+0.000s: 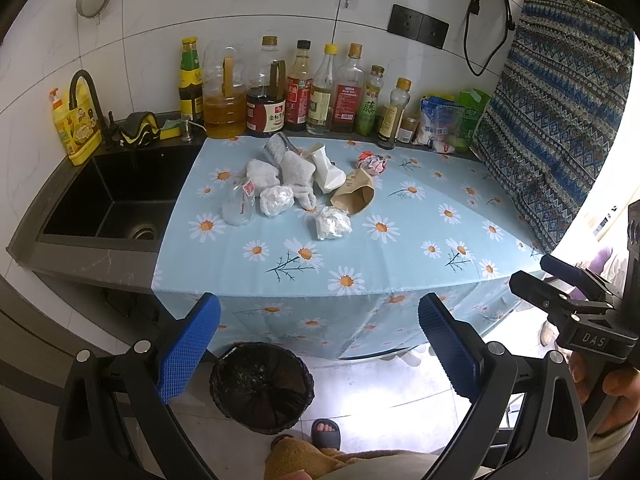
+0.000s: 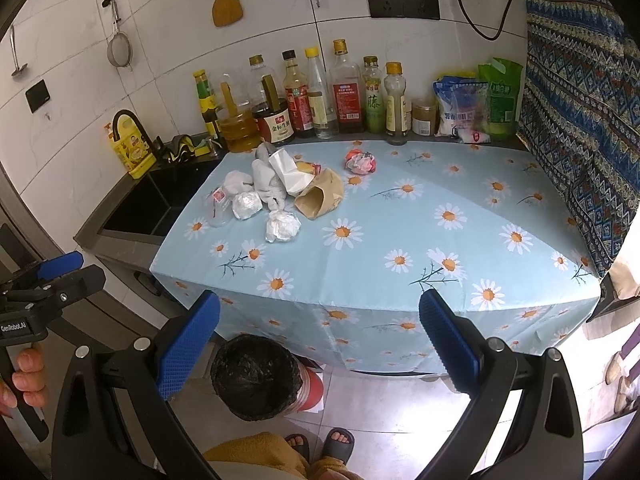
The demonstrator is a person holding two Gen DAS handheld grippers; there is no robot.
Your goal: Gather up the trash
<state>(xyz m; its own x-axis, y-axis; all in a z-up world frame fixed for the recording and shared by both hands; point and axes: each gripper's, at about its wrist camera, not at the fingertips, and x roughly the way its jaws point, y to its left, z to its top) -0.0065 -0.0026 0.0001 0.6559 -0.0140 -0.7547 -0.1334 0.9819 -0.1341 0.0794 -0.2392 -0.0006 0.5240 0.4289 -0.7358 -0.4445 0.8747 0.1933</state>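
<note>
**Both grippers hanging back from the trash pile**

The left gripper (image 1: 320, 344) and right gripper (image 2: 320, 344) are hovering with jaws spread wide, gripping nothing. Crumpled foil balls (image 1: 333, 223), a brown paper bag (image 1: 354, 194) and white wrappers (image 1: 326, 168) are lying clustered on the daisy tablecloth (image 1: 400, 248); the black-lined trash bin (image 1: 262, 386) is standing below its front edge.

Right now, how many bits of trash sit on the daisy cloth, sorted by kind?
Crumpled foil balls: 2
Grey-white socks or rags: 3
Paper cups or cartons: 2
Clear plastic bottle: 1
Crumpled colourful wrapper: 1
Total: 9
</note>
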